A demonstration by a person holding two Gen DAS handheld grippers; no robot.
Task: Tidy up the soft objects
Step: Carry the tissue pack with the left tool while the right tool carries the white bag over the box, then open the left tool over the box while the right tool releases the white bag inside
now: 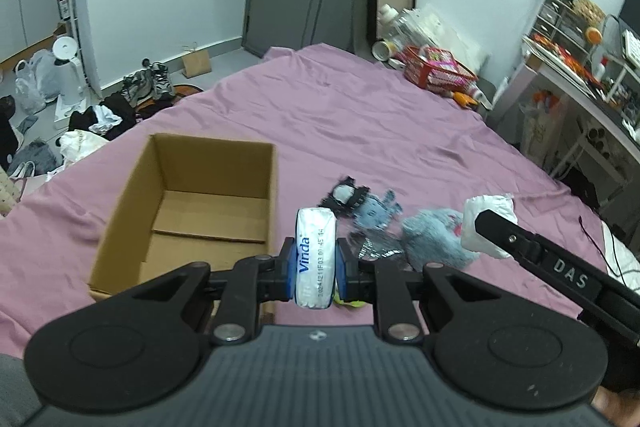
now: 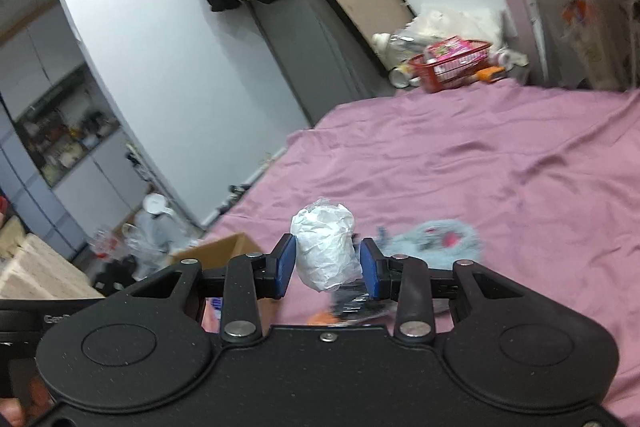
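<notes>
The left claw (image 1: pixel 315 259), clenched on an upright tissue pack (image 1: pixel 315 255), hangs just right of the empty cardboard box (image 1: pixel 188 203) on the bed (image 1: pixel 360 123), nearer it than the right claw (image 2: pixel 328 267), which grips a crumpled white wad (image 2: pixel 326 247).

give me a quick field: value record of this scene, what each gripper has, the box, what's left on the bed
left hand-held gripper: shut on tissue pack, near the box's right wall
right hand-held gripper: holds white wad between its pads
cardboard box: open, nothing visible inside, on the pink sheet
left on bed: blue plush toy, small blue doll, dark patterned item
far corner: red basket
</notes>
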